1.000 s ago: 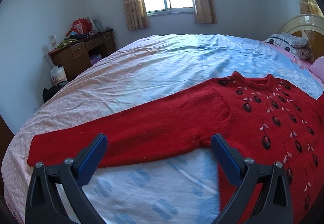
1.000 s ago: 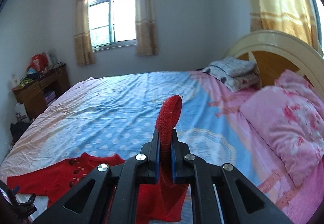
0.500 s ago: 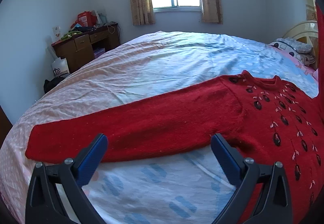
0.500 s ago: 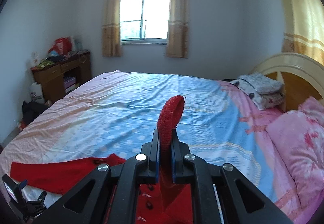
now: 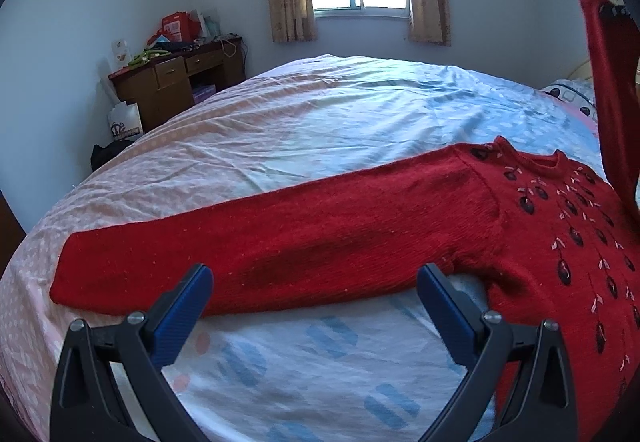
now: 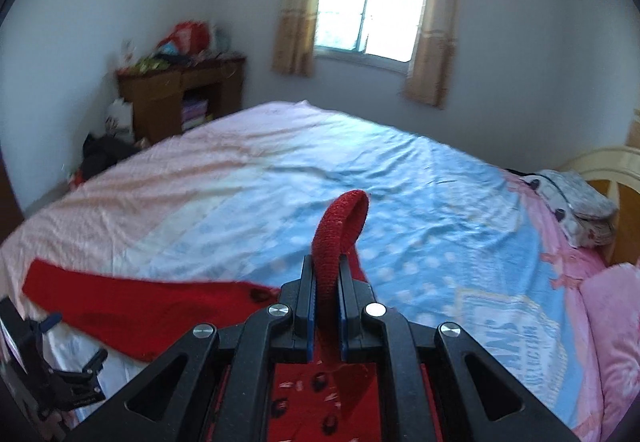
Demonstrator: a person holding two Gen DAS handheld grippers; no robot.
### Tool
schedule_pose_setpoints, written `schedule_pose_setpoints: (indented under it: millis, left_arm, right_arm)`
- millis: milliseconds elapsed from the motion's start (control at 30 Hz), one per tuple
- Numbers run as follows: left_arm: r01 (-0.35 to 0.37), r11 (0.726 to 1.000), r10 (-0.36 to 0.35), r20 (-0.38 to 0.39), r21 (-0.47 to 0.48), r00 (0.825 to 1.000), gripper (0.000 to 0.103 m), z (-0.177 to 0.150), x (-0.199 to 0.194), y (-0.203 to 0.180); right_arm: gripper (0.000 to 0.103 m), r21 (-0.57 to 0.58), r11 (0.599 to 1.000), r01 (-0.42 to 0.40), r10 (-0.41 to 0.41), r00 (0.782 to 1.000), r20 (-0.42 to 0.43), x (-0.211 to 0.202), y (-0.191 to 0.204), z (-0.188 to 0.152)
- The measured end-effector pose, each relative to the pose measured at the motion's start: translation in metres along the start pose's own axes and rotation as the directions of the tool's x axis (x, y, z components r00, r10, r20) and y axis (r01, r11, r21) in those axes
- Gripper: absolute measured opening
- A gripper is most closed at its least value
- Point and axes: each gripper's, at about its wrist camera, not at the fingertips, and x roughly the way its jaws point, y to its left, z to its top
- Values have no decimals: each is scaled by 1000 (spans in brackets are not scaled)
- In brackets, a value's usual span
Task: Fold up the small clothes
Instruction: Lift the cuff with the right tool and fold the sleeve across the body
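Observation:
A red knitted sweater [image 5: 540,226] with dark embroidered flowers lies flat on the bed. Its left sleeve [image 5: 280,242] stretches out toward the bed's left edge. My left gripper [image 5: 314,288] hovers open just in front of that sleeve, nothing between its blue pads. My right gripper [image 6: 326,282] is shut on the cuff of the other sleeve [image 6: 340,226], which loops up above the fingers. In the left wrist view that lifted sleeve [image 5: 612,90] hangs at the right edge above the sweater's body. The left gripper [image 6: 52,362] shows at the lower left of the right wrist view.
The bed sheet [image 5: 340,122] is blue, white and pink with dots. A wooden desk [image 5: 176,82] piled with clutter stands by the far left wall. Folded bedding [image 6: 580,202] and a pink pillow [image 6: 616,322] lie by the headboard at the right.
My right gripper has carried the held sleeve leftward over the sweater's body and rolled; the sleeve now shows in the left wrist view. The left gripper has edged closer to the flat sleeve.

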Motion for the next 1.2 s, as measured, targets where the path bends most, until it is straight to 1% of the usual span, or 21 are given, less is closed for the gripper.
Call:
schedule_pose_setpoints:
  millis: [200, 367, 500, 700, 767, 833, 900, 1033, 1200]
  left_arm:
    - [-3, 1000, 3, -9, -10, 1000, 103, -3, 3, 4]
    - [-7, 1000, 7, -20, -12, 1000, 103, -6, 6, 6]
    - [-8, 1000, 8, -26, -16, 1000, 103, -8, 7, 7]
    - [-2, 1000, 2, -20, -7, 1000, 103, -9, 5, 3]
    - [0, 1000, 0, -16, -2, 1000, 103, -8, 3, 1]
    - [1, 1000, -1, -11, 6, 1000, 103, -8, 1, -1]
    - [-4, 1000, 4, -7, 15, 1000, 103, -8, 0, -3]
    - [-16, 999, 16, -9, 33, 1000, 103, -7, -3, -7]
    - [-41, 997, 41, 4, 58, 999, 103, -3, -11, -9]
  right_arm:
    - [7, -93, 994, -64, 57, 995, -82, 40, 53, -34]
    - [7, -149, 984, -102, 81, 987, -140, 64, 84, -60]
    - [7, -129, 983, -132, 108, 978, -178, 81, 97, -75]
    - [7, -106, 982, -158, 133, 968, -213, 105, 114, -92]
    - [7, -105, 979, -173, 145, 961, -235, 113, 121, -102]
    - [7, -103, 980, -173, 144, 960, -239, 118, 123, -111]
    - [7, -86, 979, -186, 159, 955, -251, 121, 124, -117]
    - [9, -56, 981, -184, 165, 956, -241, 123, 124, -123]
    - [10, -73, 984, -165, 144, 961, -235, 123, 132, -124]
